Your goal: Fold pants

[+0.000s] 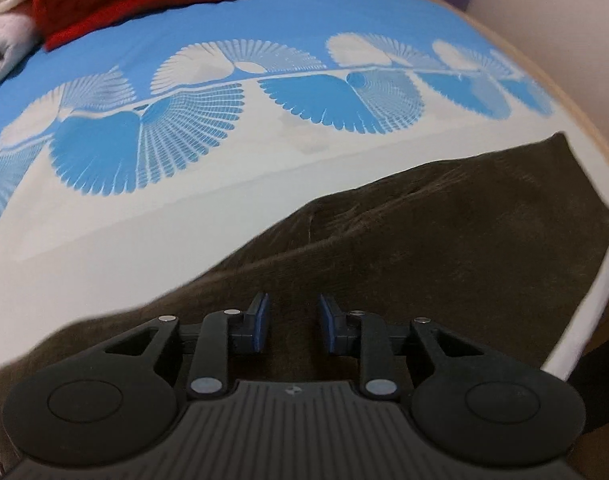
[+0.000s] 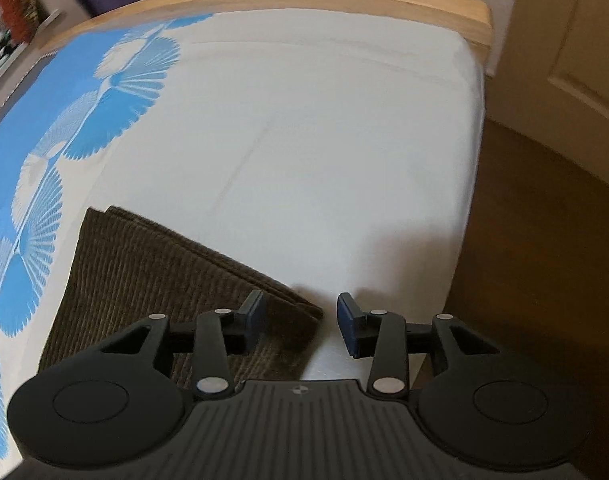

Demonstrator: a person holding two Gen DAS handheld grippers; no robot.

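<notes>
We find the brown corduroy pants (image 2: 152,280) lying flat on the bed sheet (image 2: 324,140), already folded into stacked layers. Our left gripper (image 1: 293,322) and right gripper (image 2: 300,322) stand with fingers apart, holding nothing. We judge a final fold may remain.

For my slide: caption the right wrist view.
Open right hand-held gripper poised at the corner of brown corduroy pants on a white-and-blue bed sheet.

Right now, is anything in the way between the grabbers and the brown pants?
Nothing visible. The left gripper is open right above the brown pants, and the right gripper is open at the folded corner. Only the bedsheet lies beside them.
</notes>
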